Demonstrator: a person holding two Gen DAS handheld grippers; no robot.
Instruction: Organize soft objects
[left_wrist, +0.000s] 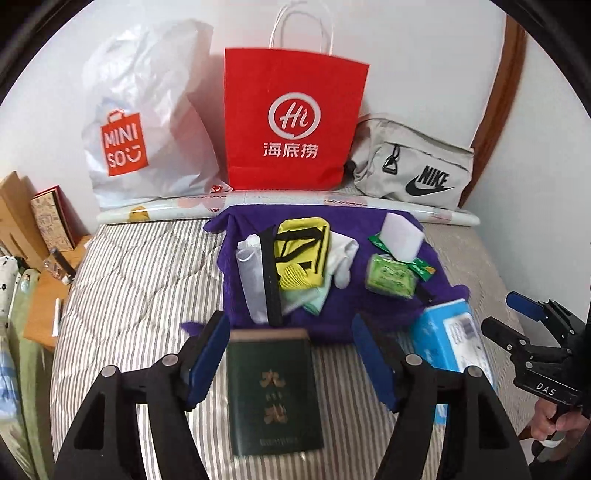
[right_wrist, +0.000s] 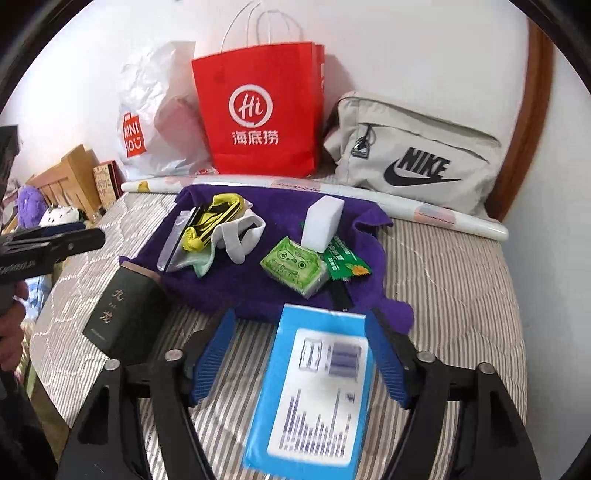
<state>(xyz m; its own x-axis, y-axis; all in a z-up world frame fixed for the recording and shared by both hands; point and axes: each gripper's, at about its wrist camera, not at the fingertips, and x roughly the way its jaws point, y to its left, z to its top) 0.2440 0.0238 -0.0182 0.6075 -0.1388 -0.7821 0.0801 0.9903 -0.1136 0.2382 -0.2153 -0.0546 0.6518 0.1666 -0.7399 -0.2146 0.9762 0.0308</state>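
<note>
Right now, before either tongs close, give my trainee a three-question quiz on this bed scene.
1. True or false: the left tongs are shut on the dark green book.
2. Multiple choice: the white foam block rests on A) the purple cloth, B) the red paper bag, C) the grey Nike bag.
3. Short answer: which item lies between the fingers of the right tongs?

Key:
1. False. They are open, with the book lying on the striped bedcover between them.
2. A
3. The blue packet, with its printed label facing up.
</note>
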